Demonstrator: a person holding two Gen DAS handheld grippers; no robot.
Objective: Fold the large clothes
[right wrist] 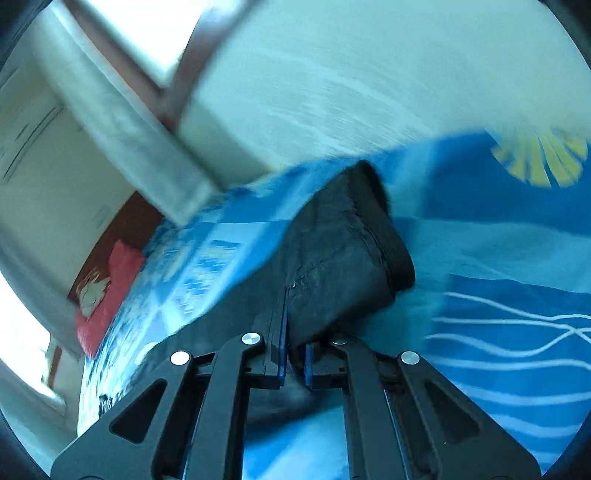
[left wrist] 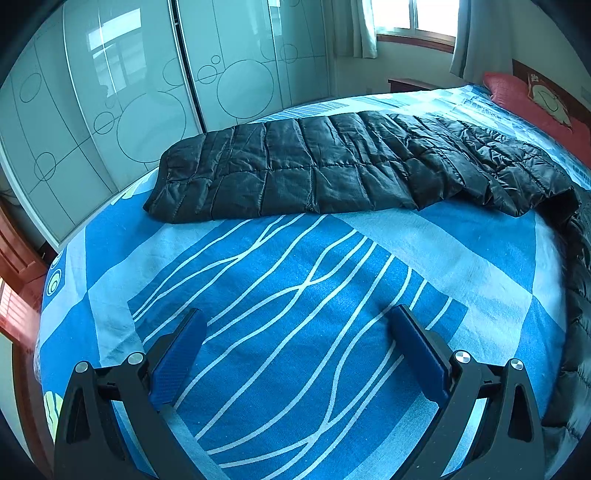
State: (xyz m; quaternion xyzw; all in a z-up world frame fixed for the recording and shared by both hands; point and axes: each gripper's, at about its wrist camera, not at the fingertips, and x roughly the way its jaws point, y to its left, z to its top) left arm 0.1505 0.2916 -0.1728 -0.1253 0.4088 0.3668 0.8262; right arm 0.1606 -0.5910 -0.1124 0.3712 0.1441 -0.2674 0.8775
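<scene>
A black quilted down jacket (left wrist: 332, 166) lies stretched across the blue patterned bedsheet (left wrist: 295, 295), with part of it trailing down the right edge of the left wrist view. My left gripper (left wrist: 297, 332) is open and empty, hovering over bare sheet in front of the jacket. My right gripper (right wrist: 293, 332) is shut on a sleeve of the black jacket (right wrist: 340, 258), whose dark cuff (right wrist: 388, 236) sticks out beyond the fingers. The right wrist view is tilted and blurred.
A red pillow (left wrist: 528, 96) lies at the head of the bed. White sliding wardrobe doors (left wrist: 129, 92) stand past the far bedside. A window with curtains (left wrist: 413, 18) is at the back. A wooden piece (left wrist: 18, 277) stands at the left.
</scene>
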